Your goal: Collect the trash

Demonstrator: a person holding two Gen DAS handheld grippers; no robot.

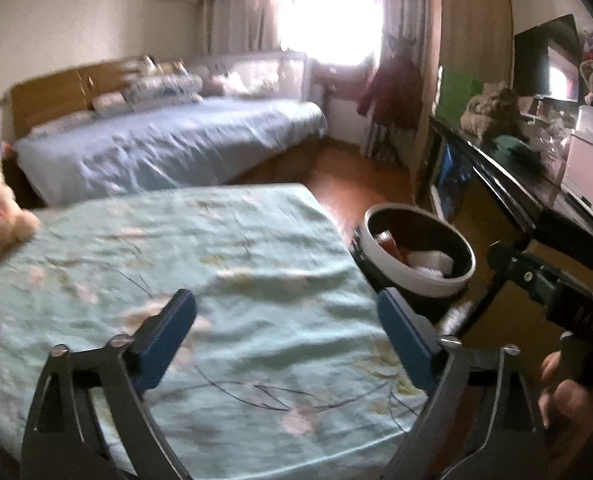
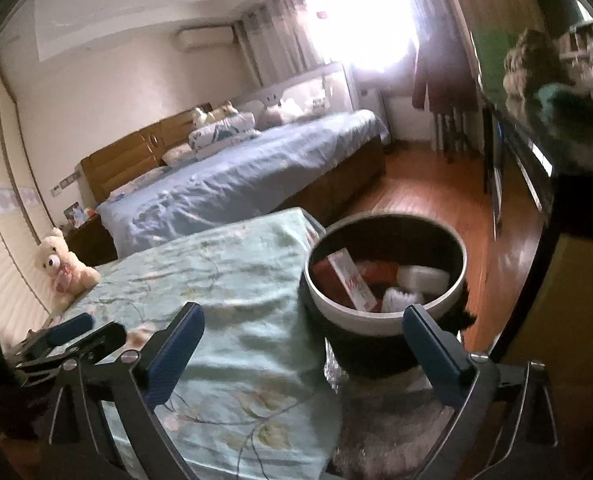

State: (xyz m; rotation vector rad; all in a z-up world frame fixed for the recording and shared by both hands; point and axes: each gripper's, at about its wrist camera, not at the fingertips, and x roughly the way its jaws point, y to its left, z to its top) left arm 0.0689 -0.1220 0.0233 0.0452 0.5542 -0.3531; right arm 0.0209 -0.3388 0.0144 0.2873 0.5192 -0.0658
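A round trash bin [image 2: 384, 280] with a white rim and dark body stands on the floor beside the green-sheeted bed [image 2: 224, 280]. It holds a red and white box [image 2: 348, 280], white pieces and other scraps. The bin also shows in the left wrist view [image 1: 416, 252]. My right gripper [image 2: 300, 340] is open and empty, hovering above the bed edge and the bin. My left gripper [image 1: 288, 332] is open and empty over the green sheet [image 1: 196, 260]. The right gripper's body shows at the right of the left wrist view [image 1: 536, 276].
A cream teddy bear [image 2: 62, 268] sits at the green bed's far left. A blue bed [image 2: 236, 176] with pillows lies beyond. A dark TV stand [image 1: 508, 176] with clutter lines the right wall. A grey rug [image 2: 392, 432] and wooden floor [image 2: 424, 184] lie near the bin.
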